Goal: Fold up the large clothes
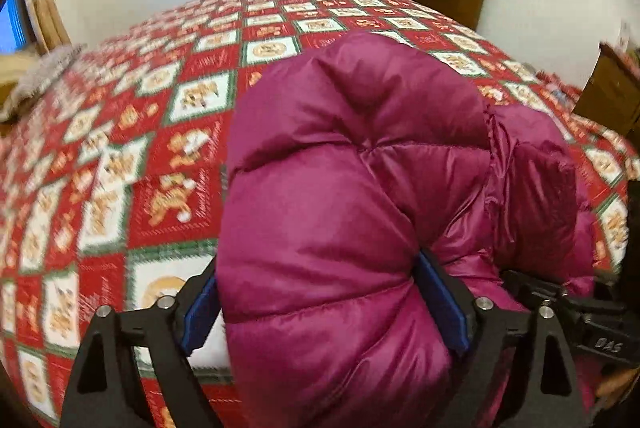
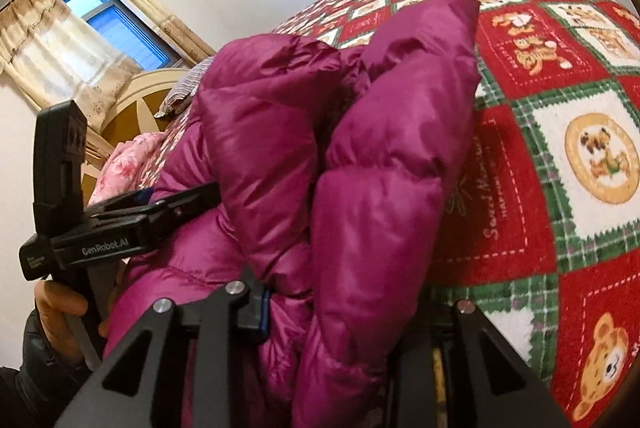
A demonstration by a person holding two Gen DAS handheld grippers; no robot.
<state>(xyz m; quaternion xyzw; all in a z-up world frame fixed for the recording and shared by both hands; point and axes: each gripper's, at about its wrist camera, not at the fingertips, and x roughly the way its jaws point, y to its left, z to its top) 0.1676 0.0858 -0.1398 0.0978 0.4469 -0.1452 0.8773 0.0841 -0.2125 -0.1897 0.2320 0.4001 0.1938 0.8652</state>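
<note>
I am looking down the left tool [image 1: 324, 304] and seeing its 2 blue pads [image 1: 202, 312] standing wide, with a thick puffy fold of the magenta down jacket [image 1: 340, 187] bulging between them. The right-hand pad is pressing into the fabric and the left-hand one is touching the fold's edge, so I am reading this tool as gripping the jacket at a wide spread.

The jacket is bunched up in a tall heap on the near edge of the bed [image 1: 160, 107], which is wearing a red, green and white checked bedspread printed with little bears. The heap is rising from both tools toward the far side, with one flap standing up to a point in the right wrist view.

Through the right wrist camera I am seeing the right tool [image 2: 344, 312] with a fold of the jacket [image 2: 360, 167] packed between its fingers. Its left blue pad [image 2: 262, 312] is lying against the fabric; the right pad is hidden behind the cloth, though the tool appears clamped on the jacket.

At the left of that same view the other black tool is reaching into the jacket, and a hand [image 2: 60, 312] in a dark sleeve is holding its handle. Far off, a window [image 2: 116, 27] with cream curtains, a pale headboard [image 2: 132, 99] and a pink floral cloth [image 2: 128, 159] are showing beyond the heap.
</note>
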